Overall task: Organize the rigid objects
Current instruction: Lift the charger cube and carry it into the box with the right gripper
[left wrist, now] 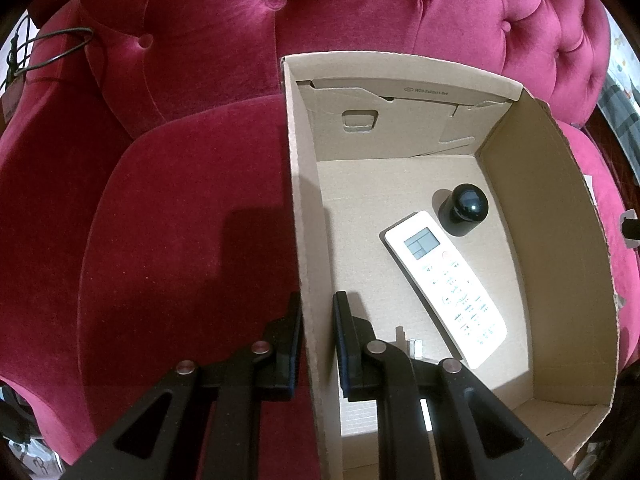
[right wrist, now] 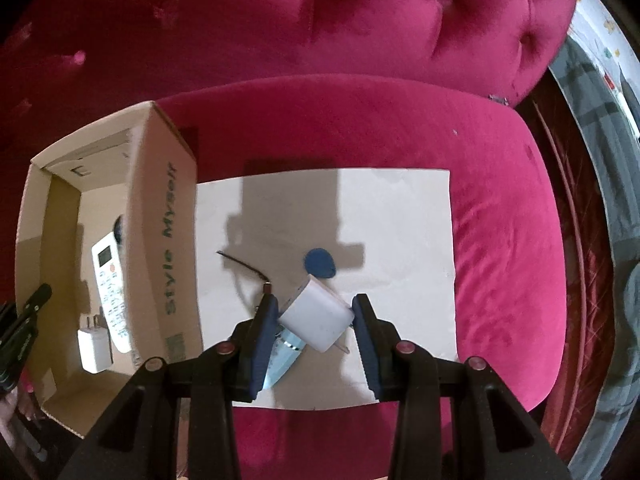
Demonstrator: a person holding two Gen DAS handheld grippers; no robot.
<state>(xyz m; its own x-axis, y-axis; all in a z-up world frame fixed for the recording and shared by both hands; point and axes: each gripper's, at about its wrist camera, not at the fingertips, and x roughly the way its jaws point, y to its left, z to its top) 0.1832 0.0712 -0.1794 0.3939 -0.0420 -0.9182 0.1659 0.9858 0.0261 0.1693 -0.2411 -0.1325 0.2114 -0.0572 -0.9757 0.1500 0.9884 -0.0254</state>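
Setting: a red tufted sofa (right wrist: 360,128) carries a cardboard box (right wrist: 160,216) and, beside it, a white sheet (right wrist: 400,216) where loose items lie.
Left gripper (left wrist: 316,344): jaws closed on the box's near side wall, 1 finger outside and 1 inside, apparently to steady the box for loading.
Right gripper (right wrist: 316,332): jaws clamped on a white block-shaped object (right wrist: 316,316), held above the sheet and tilted; probably bound for the box.
Already in the box: a white remote (left wrist: 444,280), a black round-topped object (left wrist: 466,206) just beside its top end, and a white plug adapter (right wrist: 94,350) near its lower end.
Remaining on the sheet: a blue oval tag (right wrist: 320,264), a thin dark wire (right wrist: 244,266), and a pale blue-silver item (right wrist: 286,350) partly hidden under the jaws.
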